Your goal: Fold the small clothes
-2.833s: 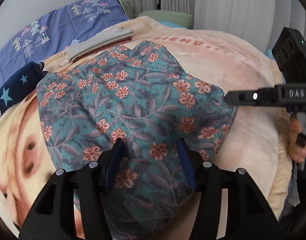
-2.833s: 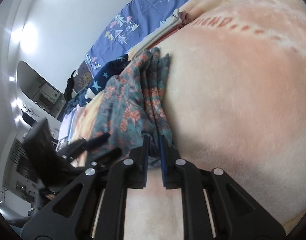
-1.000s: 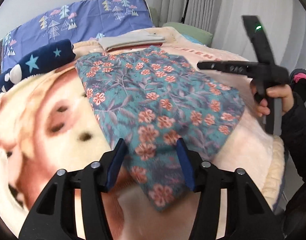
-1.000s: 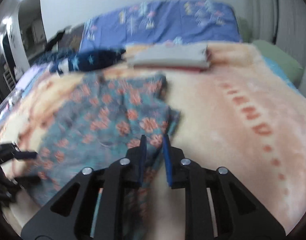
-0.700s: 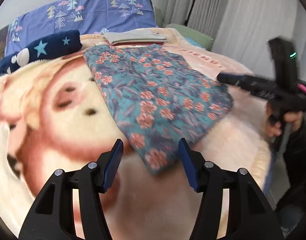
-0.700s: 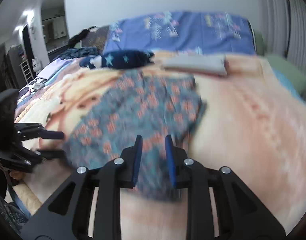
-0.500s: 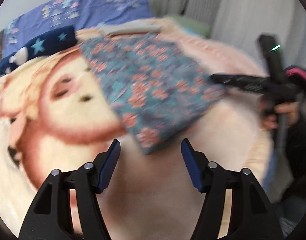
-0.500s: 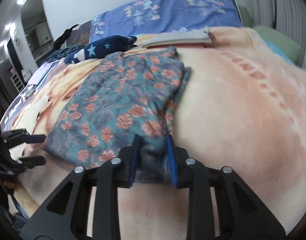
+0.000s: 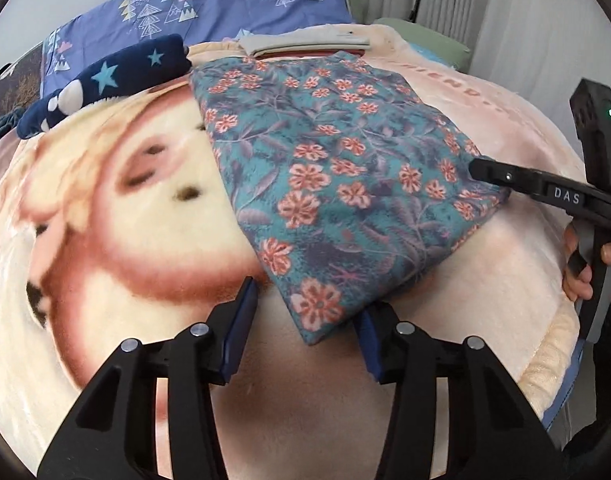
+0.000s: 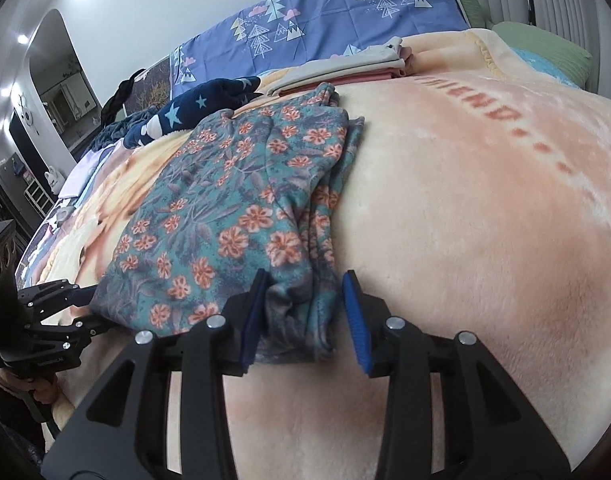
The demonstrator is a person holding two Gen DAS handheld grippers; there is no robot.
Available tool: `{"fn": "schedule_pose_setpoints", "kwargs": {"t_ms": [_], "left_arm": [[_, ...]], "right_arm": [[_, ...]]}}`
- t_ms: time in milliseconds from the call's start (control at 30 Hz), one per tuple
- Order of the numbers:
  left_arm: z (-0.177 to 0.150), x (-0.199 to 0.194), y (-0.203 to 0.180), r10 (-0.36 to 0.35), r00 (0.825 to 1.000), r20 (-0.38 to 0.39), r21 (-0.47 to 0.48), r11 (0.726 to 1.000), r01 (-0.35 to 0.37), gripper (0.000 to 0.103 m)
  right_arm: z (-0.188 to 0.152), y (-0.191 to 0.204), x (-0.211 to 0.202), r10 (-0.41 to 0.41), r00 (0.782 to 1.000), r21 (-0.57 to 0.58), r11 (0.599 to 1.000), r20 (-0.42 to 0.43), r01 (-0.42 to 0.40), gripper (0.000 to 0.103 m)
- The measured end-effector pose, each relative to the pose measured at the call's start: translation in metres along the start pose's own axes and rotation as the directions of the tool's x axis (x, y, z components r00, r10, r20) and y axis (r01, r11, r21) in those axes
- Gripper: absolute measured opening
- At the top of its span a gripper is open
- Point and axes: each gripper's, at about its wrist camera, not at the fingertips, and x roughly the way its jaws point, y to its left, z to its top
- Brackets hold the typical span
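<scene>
Left gripper (image 9: 305,320) closing, fingers straddling the near corner of the folded floral garment (image 9: 337,184) without pinching it, right gripper (image 10: 303,312) opening around its other bunched corner, garment flat on the bed's plush blanket (image 10: 485,220), folded clothes stack (image 10: 345,66) beyond

even bright light, fisheye-warped edges, ceiling glare, slight blur

**Two wrist fisheyes, one bed from opposite corners**

The left wrist camera sits behind the left claw (image 9: 305,320), tilted down, close over the near corner of the floral garment (image 9: 345,184), facing the headboard end of the bed (image 9: 105,208). The right wrist camera looks down likewise past the right claw (image 10: 305,312) from the garment's other near corner. Both views share the garment, the blanket (image 10: 465,220) and each other's claw.
</scene>
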Motion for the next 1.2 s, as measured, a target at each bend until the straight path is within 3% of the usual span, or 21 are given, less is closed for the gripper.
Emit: {"fn": "schedule_pose_setpoints", "kwargs": {"t_ms": [100, 300, 400, 433, 467, 533, 600, 700, 767, 800, 967, 1033, 1200], "left_arm": [[-0.006, -0.008, 0.012, 0.050, 0.999, 0.010, -0.039, 0.998, -0.050, 0.047], [-0.024, -0.015, 0.026, 0.026, 1.000, 0.000, -0.073, 0.997, -0.026, 0.045], [-0.023, -0.023, 0.022, -0.017, 1.000, 0.015, -0.045, 0.999, 0.017, 0.027], [-0.022, -0.031, 0.021, -0.078, 0.997, 0.024, -0.036, 0.996, 0.079, 0.011], [-0.020, -0.038, 0.021, -0.115, 0.993, 0.037, -0.029, 0.993, 0.117, 0.005], [-0.012, -0.053, 0.020, -0.139, 0.986, 0.088, -0.007, 0.990, 0.140, 0.005], [0.000, -0.057, 0.016, -0.149, 0.980, 0.128, 0.016, 0.989, 0.148, 0.005], [0.012, -0.031, 0.008, -0.152, 0.985, 0.083, 0.032, 0.988, 0.150, 0.005], [0.005, 0.001, 0.001, -0.045, 0.999, 0.010, 0.062, 0.997, 0.044, 0.009], [0.001, 0.010, 0.001, -0.047, 0.999, 0.003, 0.063, 0.997, 0.047, 0.009], [0.000, 0.006, 0.014, -0.120, 0.993, 0.012, -0.004, 0.993, 0.120, 0.011], [0.001, 0.003, 0.018, -0.132, 0.991, 0.011, -0.027, 0.991, 0.133, 0.011], [0.006, -0.014, 0.015, -0.106, 0.993, 0.052, -0.009, 0.994, 0.107, 0.011]], "right_arm": [[-0.001, 0.000, -0.003, -0.011, 1.000, 0.004, 1.000, 0.016, 0.011, 0.035], [-0.005, -0.001, -0.003, -0.036, 0.999, 0.016, 0.999, 0.016, 0.036, 0.034], [-0.004, -0.002, -0.007, -0.026, 1.000, 0.031, 0.999, 0.013, 0.026, 0.033], [-0.003, -0.002, -0.011, -0.022, 1.000, 0.033, 0.999, 0.016, 0.022, 0.026], [-0.002, 0.000, -0.016, -0.009, 1.000, 0.034, 0.999, 0.020, 0.009, 0.022], [0.001, 0.005, -0.029, 0.021, 0.999, 0.026, 0.999, 0.048, -0.022, 0.013], [0.008, 0.013, -0.038, 0.063, 0.994, 0.008, 0.998, 0.087, -0.064, 0.012], [0.013, 0.025, -0.033, 0.105, 0.991, -0.019, 0.994, 0.084, -0.104, 0.012], [0.009, 0.029, -0.016, 0.009, 1.000, -0.052, 0.999, 0.021, -0.008, 0.009], [0.002, 0.029, -0.002, -0.082, 0.996, -0.088, 0.993, -0.024, 0.079, 0.000], [-0.015, 0.053, 0.006, -0.248, 0.969, -0.250, 0.937, 0.009, 0.242, 0.000], [-0.016, 0.055, 0.007, -0.262, 0.965, -0.264, 0.930, 0.013, 0.256, 0.000], [0.001, 0.047, -0.013, -0.181, 0.983, -0.157, 0.972, -0.015, 0.176, 0.000]]}}
